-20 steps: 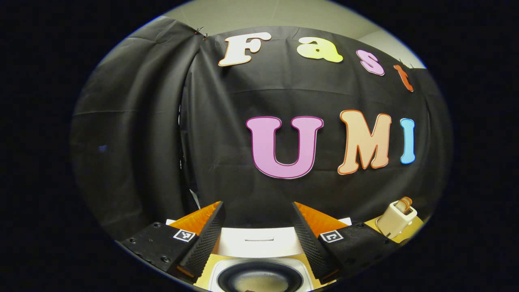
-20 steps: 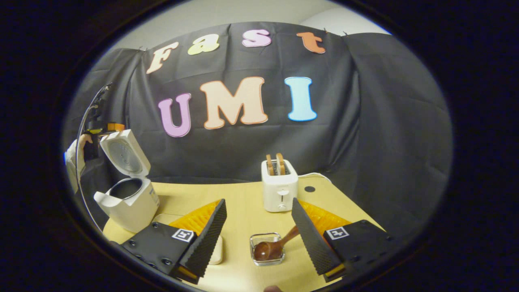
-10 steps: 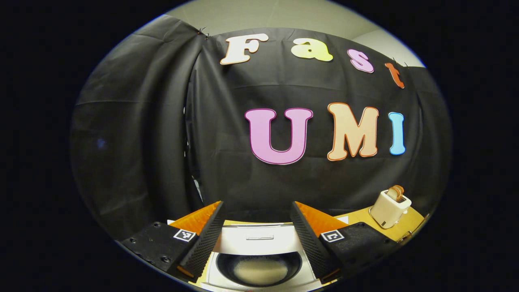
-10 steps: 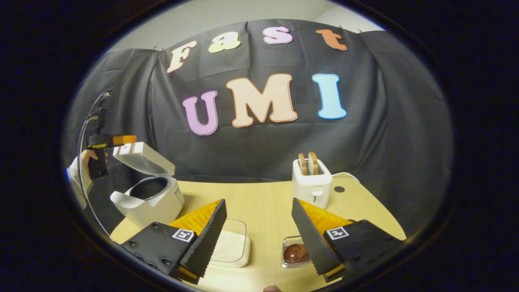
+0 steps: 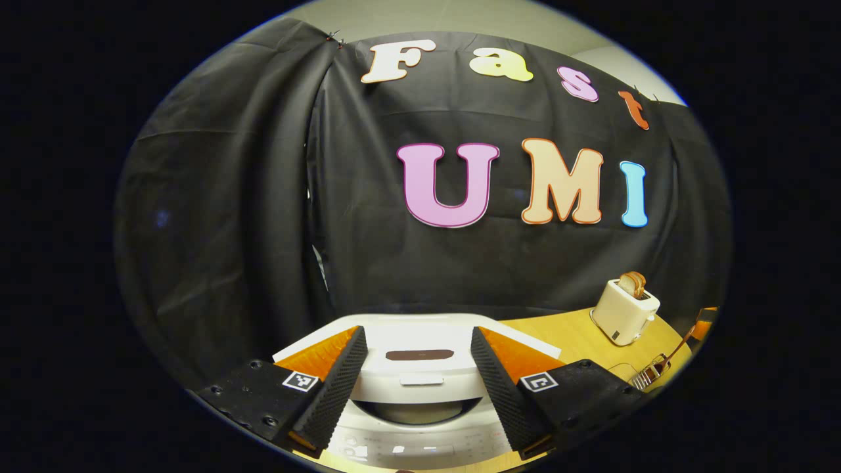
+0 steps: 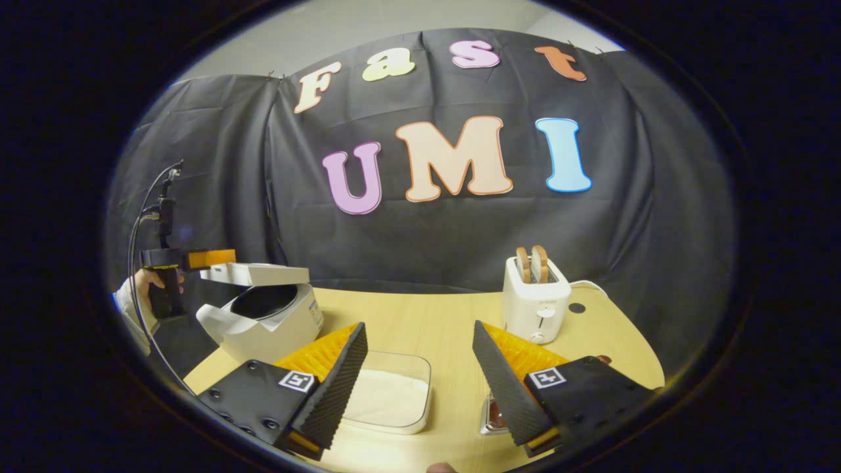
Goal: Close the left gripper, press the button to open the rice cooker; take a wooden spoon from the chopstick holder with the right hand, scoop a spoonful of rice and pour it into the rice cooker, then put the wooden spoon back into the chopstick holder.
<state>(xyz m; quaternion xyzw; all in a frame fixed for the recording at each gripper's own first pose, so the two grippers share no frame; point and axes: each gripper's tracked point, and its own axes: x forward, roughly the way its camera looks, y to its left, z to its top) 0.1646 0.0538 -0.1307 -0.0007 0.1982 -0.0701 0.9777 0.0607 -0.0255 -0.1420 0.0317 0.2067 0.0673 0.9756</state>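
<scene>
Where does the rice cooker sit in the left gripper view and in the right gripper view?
Left gripper view: the rice cooker is at the bottom centre, between that gripper's two fingers, its lid nearly down.
Right gripper view: the rice cooker stands at the left on the table, lid partly raised, with the left gripper at the lid.
Shared landmark: the white toaster.

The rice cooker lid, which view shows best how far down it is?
The right gripper view: it sees the rice cooker from the side, with the lid nearly level above a gap. The left gripper view looks from the front, showing the lid's top between the fingers and a thin gap below.
</scene>
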